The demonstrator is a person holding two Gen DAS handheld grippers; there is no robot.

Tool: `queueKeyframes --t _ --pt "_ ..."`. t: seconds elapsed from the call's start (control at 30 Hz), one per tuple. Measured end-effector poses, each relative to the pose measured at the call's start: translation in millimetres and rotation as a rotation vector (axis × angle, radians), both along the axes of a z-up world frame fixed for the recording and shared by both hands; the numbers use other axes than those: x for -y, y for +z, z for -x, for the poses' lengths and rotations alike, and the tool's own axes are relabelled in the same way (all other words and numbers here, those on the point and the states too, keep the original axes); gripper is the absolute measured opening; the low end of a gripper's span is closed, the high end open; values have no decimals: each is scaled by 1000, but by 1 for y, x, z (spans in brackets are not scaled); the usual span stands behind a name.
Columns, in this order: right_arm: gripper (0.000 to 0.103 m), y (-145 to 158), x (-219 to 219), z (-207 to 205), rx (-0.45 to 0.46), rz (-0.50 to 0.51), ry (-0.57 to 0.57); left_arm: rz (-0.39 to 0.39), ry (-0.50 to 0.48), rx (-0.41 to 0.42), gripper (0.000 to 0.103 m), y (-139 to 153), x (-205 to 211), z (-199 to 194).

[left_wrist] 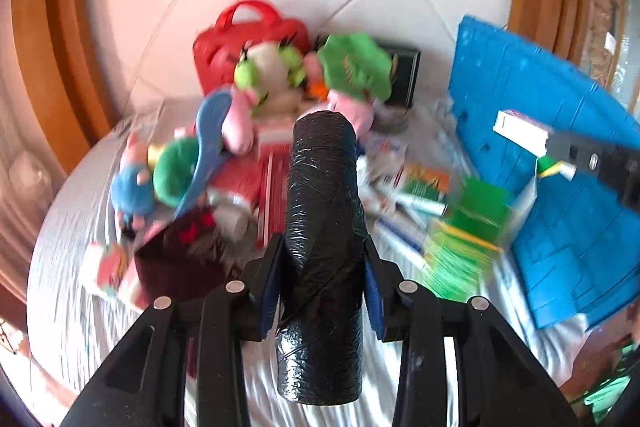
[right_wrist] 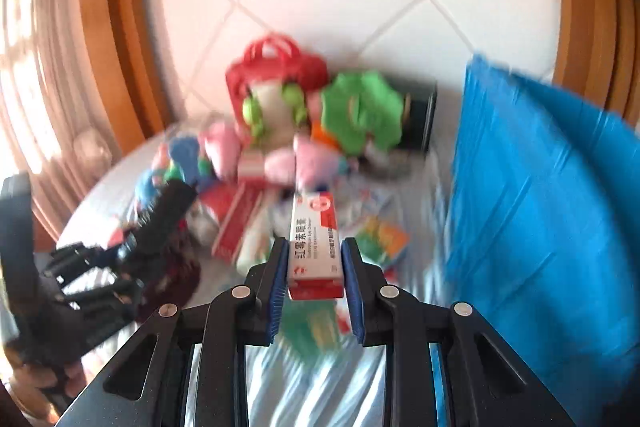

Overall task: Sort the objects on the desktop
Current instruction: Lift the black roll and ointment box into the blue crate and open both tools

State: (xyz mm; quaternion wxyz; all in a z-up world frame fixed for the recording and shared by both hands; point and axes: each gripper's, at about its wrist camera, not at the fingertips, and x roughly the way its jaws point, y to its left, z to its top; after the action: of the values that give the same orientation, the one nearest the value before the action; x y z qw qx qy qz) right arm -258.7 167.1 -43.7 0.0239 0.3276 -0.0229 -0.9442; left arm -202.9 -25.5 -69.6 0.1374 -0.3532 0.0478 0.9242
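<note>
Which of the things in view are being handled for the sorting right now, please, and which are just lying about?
In hand:
left gripper holds black roll
right gripper holds ointment box

Lying about:
red bag
plush toys
blue bin

A round white-clothed table (left_wrist: 60, 247) holds a pile of stuffed plush toys (left_wrist: 272, 83) at its middle. Behind the toys stands a red handled bag (left_wrist: 224, 43), against the tiled wall. A large blue plastic crate (left_wrist: 560, 219) stands at the table's right side. Small cardboard boxes (left_wrist: 452, 235) lie between toys and crate.
</note>
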Motion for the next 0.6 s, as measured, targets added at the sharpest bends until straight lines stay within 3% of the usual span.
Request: queueKeyframes --t 0.27,0.43,0.6 --pt "26 87 -28 -18 -181 -17 -55 -41 -72 -132 35 61 -33 -5" --pt "26 143 -56 -29 -271 -50 -160 -45 -126 -209 35 101 -68 -6" --pt "26 167 -107 -66 -301 -34 -283 -92 -233 -254 35 142 -119 -16"
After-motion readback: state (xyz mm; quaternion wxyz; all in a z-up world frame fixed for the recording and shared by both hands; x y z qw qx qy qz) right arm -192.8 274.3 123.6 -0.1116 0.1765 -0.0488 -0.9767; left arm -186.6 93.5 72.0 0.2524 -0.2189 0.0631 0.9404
